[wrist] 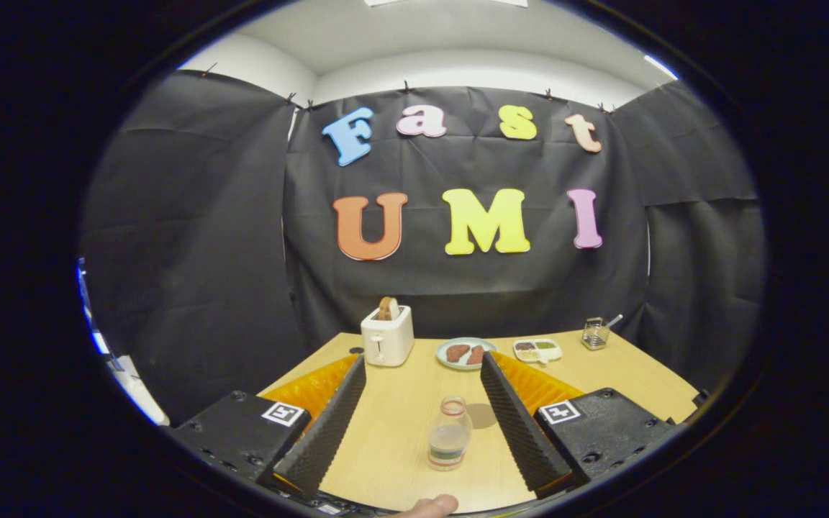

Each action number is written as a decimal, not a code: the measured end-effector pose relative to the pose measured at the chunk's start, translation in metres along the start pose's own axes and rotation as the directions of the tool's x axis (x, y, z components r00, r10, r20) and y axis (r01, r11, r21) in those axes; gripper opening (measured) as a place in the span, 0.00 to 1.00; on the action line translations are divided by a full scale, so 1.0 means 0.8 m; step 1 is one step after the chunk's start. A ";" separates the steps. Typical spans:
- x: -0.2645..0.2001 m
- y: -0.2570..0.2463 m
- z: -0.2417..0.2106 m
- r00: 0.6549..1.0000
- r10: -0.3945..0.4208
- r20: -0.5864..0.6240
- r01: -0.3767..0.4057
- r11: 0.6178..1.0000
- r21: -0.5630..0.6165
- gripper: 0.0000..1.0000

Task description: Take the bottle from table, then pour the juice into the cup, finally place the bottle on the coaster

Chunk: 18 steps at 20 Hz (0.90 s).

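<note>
Gripper view shows the gripper [422, 424] with its fingers spread wide, holding nothing. Between them, nearer the right finger, the bottle [449, 434] stands upright on the table [393, 432], a little pale juice in it. Far off sit a toaster [387, 335], a plate [465, 353] and a small tray [537, 350]. To take it well, I would centre the bottle between the fingers, advance level, then close on its body below the shoulder, not the neck.

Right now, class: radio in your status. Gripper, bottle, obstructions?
Gripper open, nothing held. Bottle upright on table, between the fingers, nearer the right one. Path to it unobstructed.
</note>
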State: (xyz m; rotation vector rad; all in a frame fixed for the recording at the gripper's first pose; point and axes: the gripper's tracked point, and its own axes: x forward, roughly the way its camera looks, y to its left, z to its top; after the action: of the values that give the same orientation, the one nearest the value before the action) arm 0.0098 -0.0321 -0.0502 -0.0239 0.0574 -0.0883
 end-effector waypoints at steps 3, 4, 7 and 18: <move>0.002 -0.008 -0.010 0.999 -0.040 0.028 0.040 0.999 -0.007 1.00; 0.005 -0.008 -0.016 0.998 -0.046 0.036 0.047 0.999 -0.009 1.00; 0.023 -0.017 -0.065 0.997 -0.071 -0.007 0.071 0.997 -0.023 1.00; 0.081 -0.023 -0.196 0.986 -0.106 -0.130 0.101 0.994 -0.050 1.00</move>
State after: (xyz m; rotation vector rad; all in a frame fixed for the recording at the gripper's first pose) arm 0.0638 -0.0594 -0.2103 -0.0648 0.1906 -0.1925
